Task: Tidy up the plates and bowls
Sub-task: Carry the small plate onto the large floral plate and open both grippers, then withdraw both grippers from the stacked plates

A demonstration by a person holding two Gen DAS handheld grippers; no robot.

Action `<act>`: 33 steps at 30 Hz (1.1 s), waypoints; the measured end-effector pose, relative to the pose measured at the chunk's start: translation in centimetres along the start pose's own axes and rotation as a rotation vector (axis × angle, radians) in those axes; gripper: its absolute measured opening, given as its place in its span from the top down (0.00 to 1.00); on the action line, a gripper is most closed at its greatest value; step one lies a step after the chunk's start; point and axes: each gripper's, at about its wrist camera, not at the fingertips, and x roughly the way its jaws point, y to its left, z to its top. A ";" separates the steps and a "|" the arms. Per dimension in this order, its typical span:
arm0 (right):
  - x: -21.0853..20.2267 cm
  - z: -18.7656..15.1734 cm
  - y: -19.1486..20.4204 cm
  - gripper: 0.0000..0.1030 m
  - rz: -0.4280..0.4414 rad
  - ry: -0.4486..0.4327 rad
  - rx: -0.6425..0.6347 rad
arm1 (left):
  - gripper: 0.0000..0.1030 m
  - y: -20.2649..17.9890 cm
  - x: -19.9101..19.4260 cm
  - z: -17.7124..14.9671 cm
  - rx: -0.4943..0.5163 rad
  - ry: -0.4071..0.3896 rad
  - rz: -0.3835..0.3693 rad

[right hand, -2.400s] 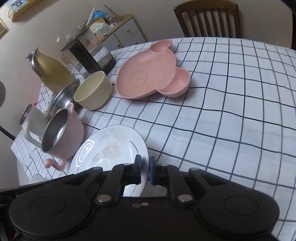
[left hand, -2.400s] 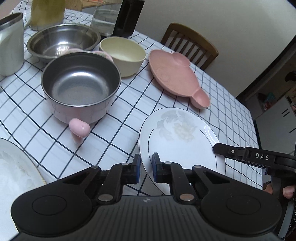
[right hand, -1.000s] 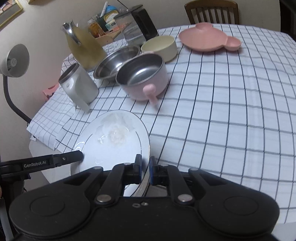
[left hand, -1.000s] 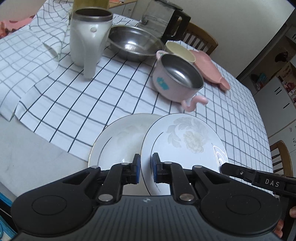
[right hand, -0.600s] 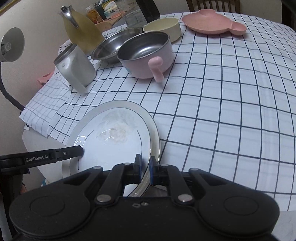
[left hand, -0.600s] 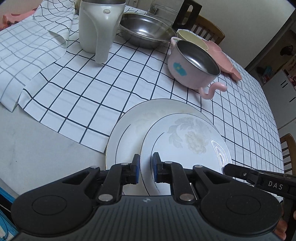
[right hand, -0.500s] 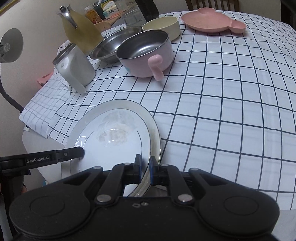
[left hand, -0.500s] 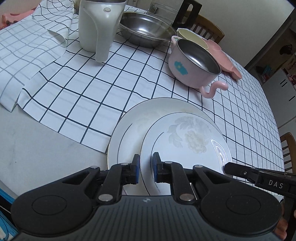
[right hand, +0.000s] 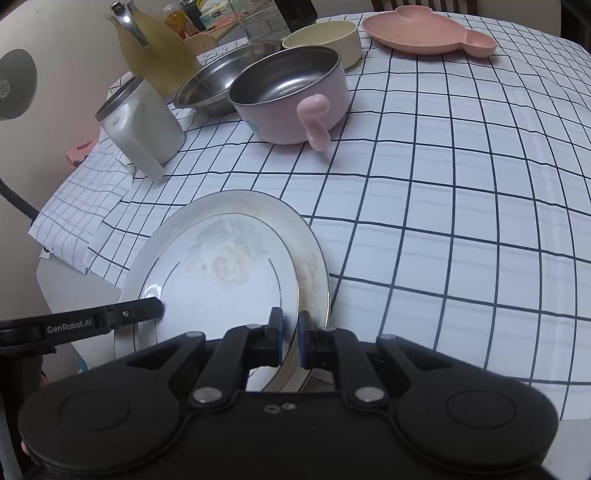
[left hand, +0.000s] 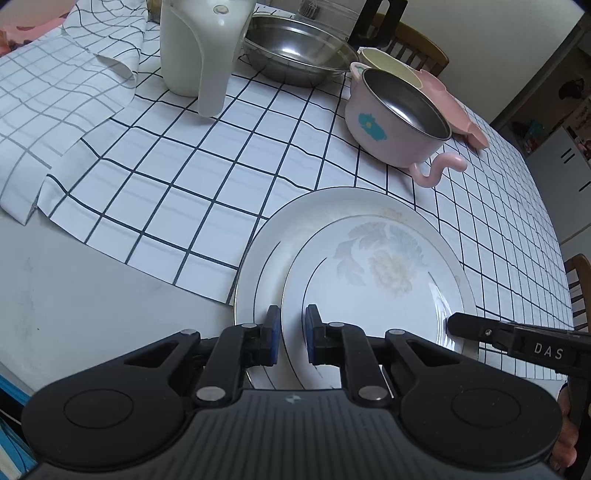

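Note:
A small white floral plate (left hand: 373,277) lies on a larger white plate (left hand: 266,251) at the table's near edge; both also show in the right wrist view, the small plate (right hand: 221,273) on the large plate (right hand: 310,258). My left gripper (left hand: 292,334) is shut on the small plate's near rim. My right gripper (right hand: 290,339) is shut on its opposite rim. A pink steel-lined bowl with a handle (left hand: 399,118), a steel bowl (left hand: 299,51), a cream bowl (right hand: 323,40) and a pink mouse-shaped plate (right hand: 428,31) stand farther back.
A white jug (left hand: 195,48) stands at the left on the checked tablecloth (left hand: 192,155). A yellow pitcher (right hand: 151,51) and clutter stand at the back. The cloth ends near the plates, with bare table edge (left hand: 92,295) to the left. A wooden chair (left hand: 413,44) is behind the table.
Both grippers carried the small floral plate from mid-table toward the near edge and lowered it onto the larger plate. In the last half second it settled further over the large plate.

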 end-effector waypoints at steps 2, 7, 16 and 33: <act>0.1 0.1 0.0 0.92 -0.001 0.000 -0.004 | 0.87 0.0 -0.1 0.0 0.020 -0.001 0.005; 0.5 0.3 0.1 0.92 0.002 0.007 -0.006 | 0.87 0.4 -0.6 0.2 0.030 -0.006 0.008; 0.9 0.5 1.0 0.85 -0.034 -0.009 -0.052 | 0.87 0.2 -2.5 0.2 0.075 -0.057 0.015; -5.0 0.4 4.3 0.62 -0.032 -0.145 -0.163 | 0.82 -2.8 -7.0 1.1 0.186 -0.203 -0.024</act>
